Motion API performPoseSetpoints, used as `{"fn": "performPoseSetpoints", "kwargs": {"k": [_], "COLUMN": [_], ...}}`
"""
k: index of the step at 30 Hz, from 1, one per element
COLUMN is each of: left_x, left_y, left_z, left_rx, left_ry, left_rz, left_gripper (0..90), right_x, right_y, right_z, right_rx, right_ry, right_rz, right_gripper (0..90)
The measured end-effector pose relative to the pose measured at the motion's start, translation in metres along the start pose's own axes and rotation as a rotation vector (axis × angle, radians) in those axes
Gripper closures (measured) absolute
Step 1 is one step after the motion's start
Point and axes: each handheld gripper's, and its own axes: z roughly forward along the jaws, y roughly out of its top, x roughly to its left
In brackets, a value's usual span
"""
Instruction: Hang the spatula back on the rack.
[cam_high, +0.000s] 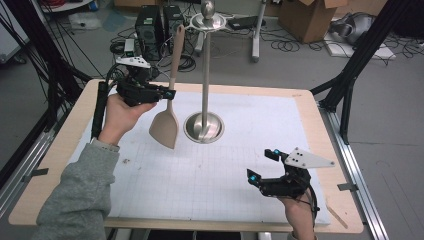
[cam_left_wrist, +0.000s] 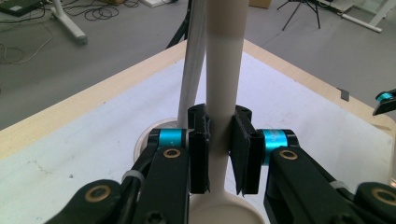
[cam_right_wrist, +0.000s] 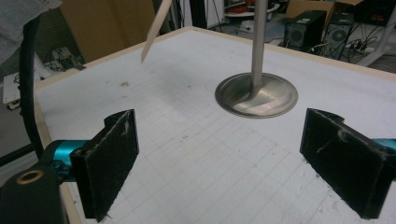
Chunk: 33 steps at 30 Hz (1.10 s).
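My left gripper (cam_high: 169, 94) is clamped on the handle of the beige spatula (cam_high: 170, 100), its pads pressing the shaft from both sides just above where it widens into the blade. From the high view I can see the whole spatula: it hangs nearly upright, its top up by the round head of the metal stand (cam_high: 205, 75), its blade lifted clear of the white grid mat (cam_high: 210, 170) and just left of the stand's round base. The left gripper view gives me what the overhead cannot, the grip itself: the black pads (cam_left_wrist: 198, 149) squeezed flat against the pale handle (cam_left_wrist: 224, 70), with the stand's pole (cam_left_wrist: 192, 60) rising close behind it. Whether the handle's top end is hooked on the stand I cannot tell from any view. My right gripper (cam_high: 265, 167) rests low near the front right of the mat, well apart from the spatula, its jaws spread wide with nothing between them. The right gripper view looks along those open pads (cam_right_wrist: 109, 158) to the stand's base (cam_right_wrist: 257, 95) across the mat, and catches the spatula's blade edge (cam_right_wrist: 154, 28) hanging at the upper left above the wooden table (cam_high: 65, 145).
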Motion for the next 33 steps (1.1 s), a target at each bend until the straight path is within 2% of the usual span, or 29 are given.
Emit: {"fn": "performPoseSetpoints", "kwargs": {"k": [19,33], "left_x": [0.005,0.009], "left_y": [0.002,0.004], "left_z": [0.018,0.028], "left_rx": [-0.016,-0.024], "left_ry": [-0.01,0.002], "left_rz": [0.006,0.006], "left_gripper": [77.7,76.9], "right_x": [-0.003,-0.002], "right_y": [-0.004,-0.005], "right_z": [-0.004,-0.007], "right_rx": [0.005,0.005], "right_ry": [-0.011,-0.016], "right_rz": [0.01,0.014], "right_gripper": [10.7,10.7]}}
